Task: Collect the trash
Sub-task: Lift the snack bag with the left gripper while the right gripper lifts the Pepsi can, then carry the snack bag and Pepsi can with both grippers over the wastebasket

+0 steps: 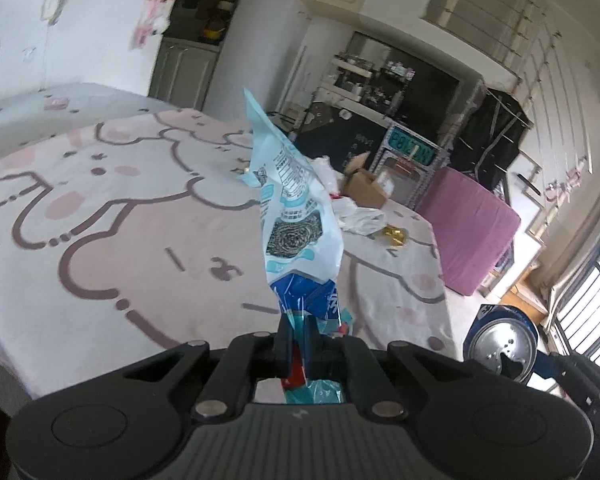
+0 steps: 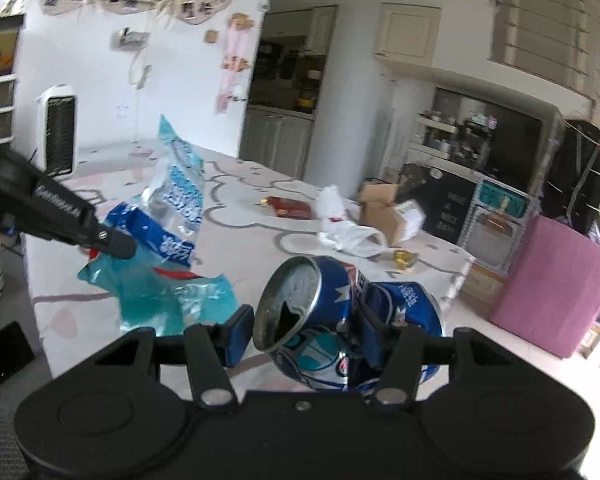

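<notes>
My left gripper (image 1: pixel 298 328) is shut on the bottom of a blue and white plastic wrapper (image 1: pixel 296 216), which stands up tall above the table. In the right wrist view the same wrapper (image 2: pixel 180 204) hangs crumpled from the left gripper (image 2: pixel 114 246) at the left. My right gripper (image 2: pixel 306 322) is shut on a dented blue drink can (image 2: pixel 332 292) lying on its side, its opened top facing the camera. The can (image 1: pixel 500 344) also shows at the lower right of the left wrist view, lifted off the table.
The table's pink cartoon cloth (image 1: pixel 120 240) carries a cardboard box (image 2: pixel 380 212), a white plastic bag (image 2: pixel 348 236), a gold foil wrapper (image 2: pixel 404 260) and a red packet (image 2: pixel 292 208) at its far end. A pink box (image 2: pixel 556 280) stands past the table's right edge.
</notes>
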Available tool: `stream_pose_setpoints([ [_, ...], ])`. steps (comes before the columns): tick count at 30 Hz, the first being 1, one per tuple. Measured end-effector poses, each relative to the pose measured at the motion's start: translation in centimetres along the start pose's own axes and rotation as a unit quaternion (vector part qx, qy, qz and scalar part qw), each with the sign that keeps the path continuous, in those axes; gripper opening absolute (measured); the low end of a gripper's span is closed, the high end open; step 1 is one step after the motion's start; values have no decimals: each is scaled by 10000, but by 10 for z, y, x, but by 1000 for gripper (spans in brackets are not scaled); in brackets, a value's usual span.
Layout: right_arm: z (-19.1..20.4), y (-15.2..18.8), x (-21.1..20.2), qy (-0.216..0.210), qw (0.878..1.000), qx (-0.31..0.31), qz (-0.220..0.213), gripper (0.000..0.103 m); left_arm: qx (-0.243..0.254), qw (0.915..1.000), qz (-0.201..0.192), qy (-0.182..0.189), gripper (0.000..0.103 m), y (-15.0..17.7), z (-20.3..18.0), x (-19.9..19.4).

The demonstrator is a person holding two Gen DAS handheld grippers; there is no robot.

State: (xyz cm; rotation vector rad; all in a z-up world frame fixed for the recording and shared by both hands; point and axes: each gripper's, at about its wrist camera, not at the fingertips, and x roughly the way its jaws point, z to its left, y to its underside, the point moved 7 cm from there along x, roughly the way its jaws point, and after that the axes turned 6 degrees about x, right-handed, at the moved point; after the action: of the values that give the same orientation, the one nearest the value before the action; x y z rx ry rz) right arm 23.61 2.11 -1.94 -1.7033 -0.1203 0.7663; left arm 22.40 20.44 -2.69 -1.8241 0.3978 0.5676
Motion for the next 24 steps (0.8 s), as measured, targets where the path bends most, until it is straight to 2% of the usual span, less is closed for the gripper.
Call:
stream_pose_setpoints([
  [11, -79, 5, -39, 669, 9963, 544, -34, 56, 744, 9962, -20, 456, 5, -3, -89, 6],
  [24, -171, 27, -82, 1370, 9842, 1122, 16, 56, 1725, 9803, 100, 959, 4, 16, -201, 32],
])
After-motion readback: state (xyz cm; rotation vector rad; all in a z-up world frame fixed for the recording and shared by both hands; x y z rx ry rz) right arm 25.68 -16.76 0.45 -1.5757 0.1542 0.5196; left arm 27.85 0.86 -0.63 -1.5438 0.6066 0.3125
